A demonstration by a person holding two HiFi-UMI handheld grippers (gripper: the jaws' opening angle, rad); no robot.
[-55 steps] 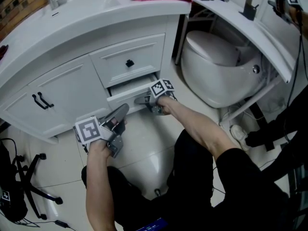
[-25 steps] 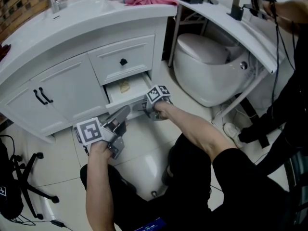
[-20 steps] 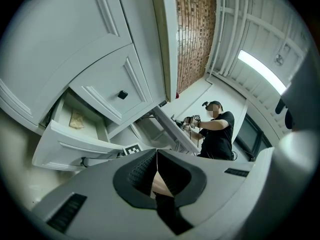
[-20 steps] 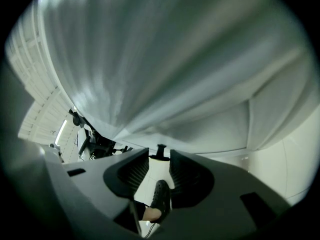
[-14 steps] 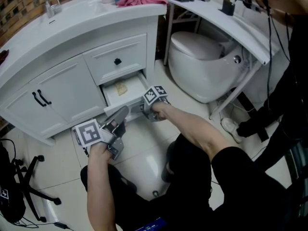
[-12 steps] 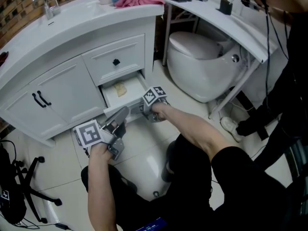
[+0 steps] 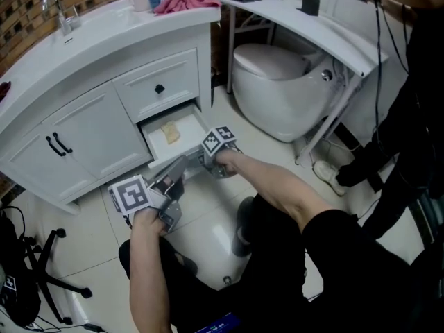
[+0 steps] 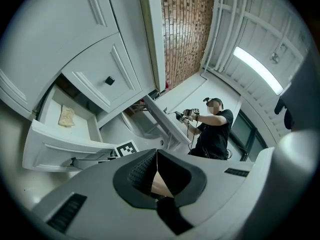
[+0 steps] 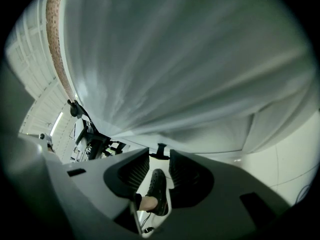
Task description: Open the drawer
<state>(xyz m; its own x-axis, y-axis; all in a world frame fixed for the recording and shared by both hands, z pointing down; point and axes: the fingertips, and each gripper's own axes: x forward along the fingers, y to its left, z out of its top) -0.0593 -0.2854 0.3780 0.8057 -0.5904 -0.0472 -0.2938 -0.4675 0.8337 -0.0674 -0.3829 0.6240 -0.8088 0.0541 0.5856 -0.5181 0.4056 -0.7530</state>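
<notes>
pulling step, judged: lower white panelled drawer [image 7: 186, 125] stands partly out of the white vanity cabinet [image 7: 83, 123]. right gripper [image 7: 201, 165] pinches its small black handle [image 9: 160, 150] for traction. left gripper [image 7: 177, 168] is closed, empty, idle before the vanity.

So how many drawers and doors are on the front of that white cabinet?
Drawers: 2 (top drawer shut, bottom drawer open)
Doors: 2 (left door, right door)
Total: 4
</notes>
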